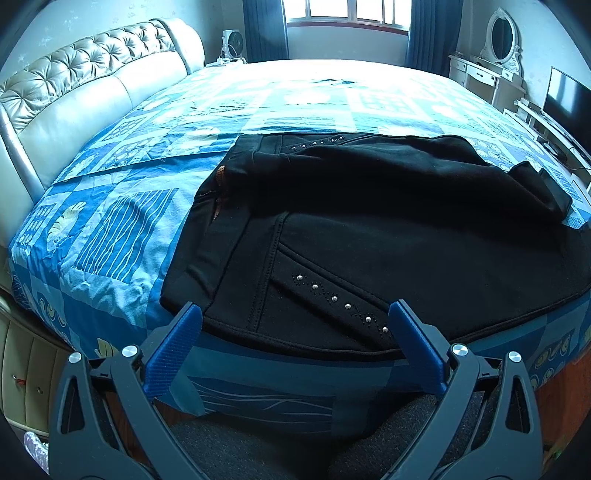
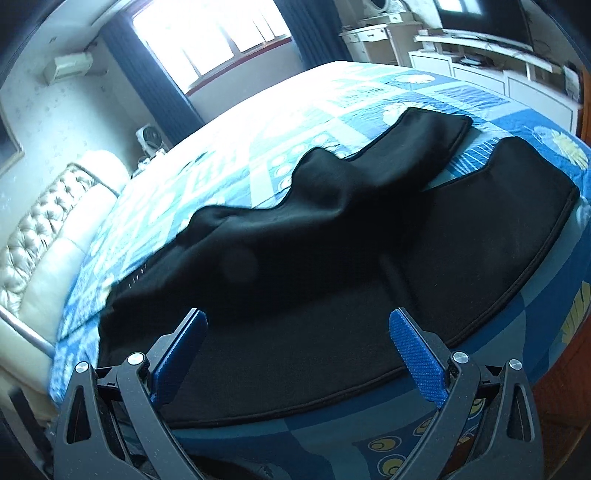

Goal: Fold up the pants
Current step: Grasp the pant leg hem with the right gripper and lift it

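Black pants (image 1: 369,229) lie on the bed, waistband to the left, a studded pocket (image 1: 340,301) near the front edge. One leg lies rumpled over the other. My left gripper (image 1: 295,314) is open and empty, just in front of the waist end. In the right wrist view the pants (image 2: 314,277) spread across the bed's near edge, with both leg hems (image 2: 436,125) at the far right. My right gripper (image 2: 297,325) is open and empty, over the near leg's edge.
The bed has a blue patterned sheet (image 1: 122,229) and a tufted cream headboard (image 1: 74,81) on the left. A window (image 1: 347,11), a dressing table (image 1: 487,74) and a TV (image 1: 569,99) stand beyond the bed. The bed's front edge (image 2: 332,435) is right below both grippers.
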Motion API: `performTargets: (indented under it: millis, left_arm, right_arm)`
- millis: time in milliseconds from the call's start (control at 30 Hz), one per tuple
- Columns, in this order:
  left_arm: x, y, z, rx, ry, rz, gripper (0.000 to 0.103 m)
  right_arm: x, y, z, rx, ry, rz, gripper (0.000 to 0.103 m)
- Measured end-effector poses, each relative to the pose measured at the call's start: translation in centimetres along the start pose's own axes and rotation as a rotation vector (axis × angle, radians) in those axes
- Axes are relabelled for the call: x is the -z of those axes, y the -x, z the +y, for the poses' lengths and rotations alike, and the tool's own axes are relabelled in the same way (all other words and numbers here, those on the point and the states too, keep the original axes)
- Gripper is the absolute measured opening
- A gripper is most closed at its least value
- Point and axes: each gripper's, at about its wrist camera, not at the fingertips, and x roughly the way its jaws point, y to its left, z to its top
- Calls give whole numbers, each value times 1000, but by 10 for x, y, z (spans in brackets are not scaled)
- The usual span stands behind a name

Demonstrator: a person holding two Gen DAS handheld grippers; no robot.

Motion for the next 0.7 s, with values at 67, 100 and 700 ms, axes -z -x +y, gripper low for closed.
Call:
performTargets:
  millis: [67, 100, 700]
  left_arm:
    - [1, -1, -1, 3, -4, 5, 101]
    - [2, -1, -2, 4, -8, 6, 101]
    - [22, -15, 2, -11, 4, 57, 101]
  right_arm:
    - [-18, 13, -29, -28, -88, -38, 99]
    - [-28, 21, -48, -41, -144, -68, 99]
    - [-69, 9, -302, -236, -785, -276, 98]
